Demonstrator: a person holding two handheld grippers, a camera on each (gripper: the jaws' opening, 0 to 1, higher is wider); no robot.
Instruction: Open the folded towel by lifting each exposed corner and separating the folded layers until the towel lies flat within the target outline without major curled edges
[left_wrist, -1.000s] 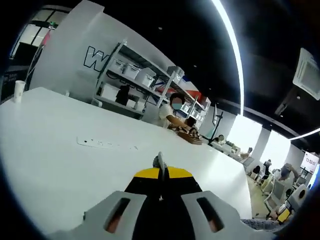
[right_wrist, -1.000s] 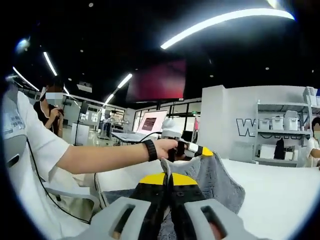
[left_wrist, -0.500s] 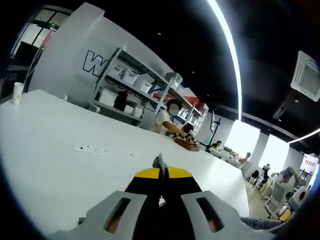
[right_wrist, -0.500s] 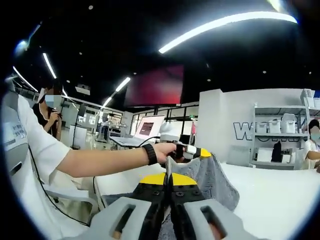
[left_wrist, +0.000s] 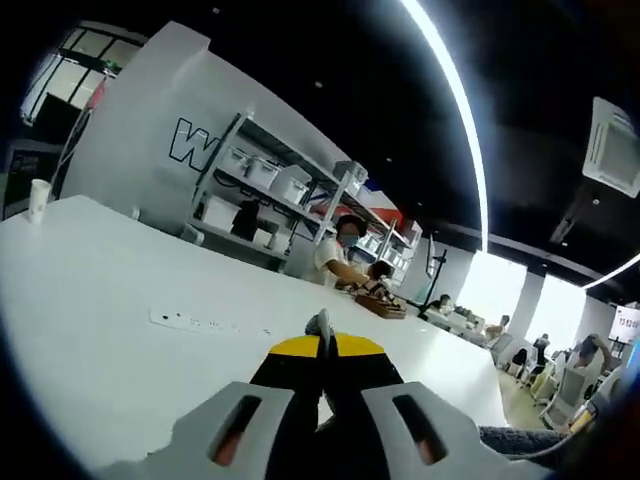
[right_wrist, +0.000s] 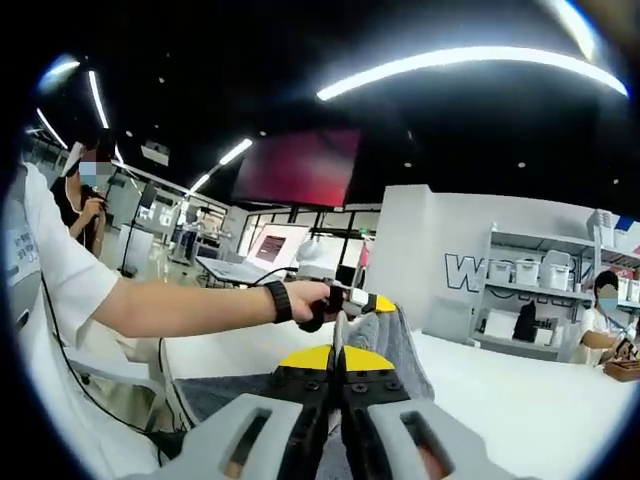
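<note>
Left gripper (left_wrist: 321, 325): in my left gripper view its jaws rise from 6 o'clock and meet at the yellow tips, pressed together; what they pinch I cannot tell from here. In the right gripper view this same gripper (right_wrist: 372, 302) sits just above centre, held in my hand (right_wrist: 312, 301), and a peak of the towel hangs from its yellow tip — it looks to be clamped on the cloth.

Right gripper (right_wrist: 338, 330): jaws closed against each other along one thin line; grey cloth lies at both sides of the tips and seems caught between them, though the pinch itself is hidden.

Towel (right_wrist: 395, 345): grey, drawn up into a ridge just beyond my right jaws; it drapes down toward 4 o'clock and a flatter part spreads toward 8 o'clock on the table.

Table (left_wrist: 120, 355): white and broad; a power strip (left_wrist: 205, 322) lies flat at about 9 o'clock of my left jaws, and a paper cup (left_wrist: 38, 197) stands upright far off toward 10 o'clock.

Background: shelving (left_wrist: 270, 190) with white bins at 12 o'clock in the left gripper view; a seated person (left_wrist: 343, 258) works just right of it.
</note>
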